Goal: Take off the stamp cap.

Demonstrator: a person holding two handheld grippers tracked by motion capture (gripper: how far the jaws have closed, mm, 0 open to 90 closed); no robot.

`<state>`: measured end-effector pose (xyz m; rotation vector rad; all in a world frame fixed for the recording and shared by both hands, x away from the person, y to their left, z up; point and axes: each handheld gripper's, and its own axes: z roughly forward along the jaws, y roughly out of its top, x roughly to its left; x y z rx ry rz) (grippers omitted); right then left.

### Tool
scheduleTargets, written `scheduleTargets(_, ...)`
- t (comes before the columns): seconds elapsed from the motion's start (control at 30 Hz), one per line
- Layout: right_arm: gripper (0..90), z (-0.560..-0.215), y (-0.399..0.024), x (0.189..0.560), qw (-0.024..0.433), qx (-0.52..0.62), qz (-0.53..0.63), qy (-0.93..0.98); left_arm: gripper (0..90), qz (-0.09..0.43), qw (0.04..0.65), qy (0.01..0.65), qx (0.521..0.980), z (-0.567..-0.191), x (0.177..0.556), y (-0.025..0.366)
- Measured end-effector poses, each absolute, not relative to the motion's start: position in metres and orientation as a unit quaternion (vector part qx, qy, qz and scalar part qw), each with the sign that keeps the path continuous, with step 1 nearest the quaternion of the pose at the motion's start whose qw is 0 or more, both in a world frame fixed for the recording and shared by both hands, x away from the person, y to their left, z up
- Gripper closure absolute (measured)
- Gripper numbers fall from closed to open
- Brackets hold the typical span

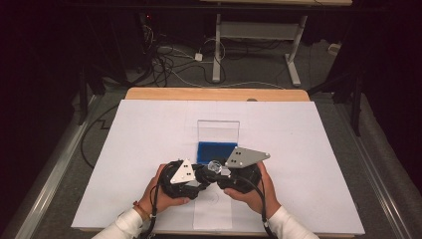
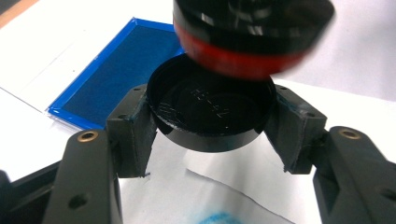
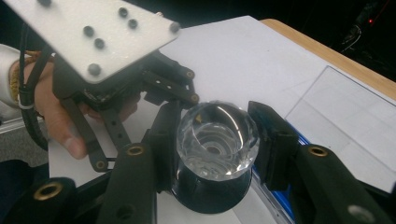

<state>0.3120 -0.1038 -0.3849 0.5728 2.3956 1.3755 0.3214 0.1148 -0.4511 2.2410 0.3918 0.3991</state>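
Note:
My left gripper (image 2: pixel 212 123) is shut on a round black cap (image 2: pixel 210 105), hollow side up, just above the paper. Right over the cap hangs a black stamp body with a red band (image 2: pixel 247 42), blurred and very close. My right gripper (image 3: pixel 217 140) is shut on that stamp, whose clear faceted knob (image 3: pixel 217 137) sits on a black base (image 3: pixel 210 193) between the jaws. In the high view both grippers, left (image 1: pixel 201 175) and right (image 1: pixel 215 172), meet at the table's front middle with the knob (image 1: pixel 215 166) between them. The left gripper's grey plate (image 3: pixel 93 32) is close by.
A blue ink pad (image 1: pixel 215 151) lies just behind the grippers, its clear lid (image 1: pixel 218 130) standing upright. A small paper sheet (image 1: pixel 213 206) with a faint blue mark lies at the front edge. White paper (image 1: pixel 298 149) covers the table; a wooden edge (image 1: pixel 214 94) runs along the back.

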Motion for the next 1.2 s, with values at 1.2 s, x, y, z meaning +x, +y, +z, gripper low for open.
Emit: scheduleTargets(1.2,57.1,-0.374,-0.157,0.316,0.215,0.237,0.461,0.828,36.4,0.19,0.386,0.173,0.886,-0.438,0.317,0.168)
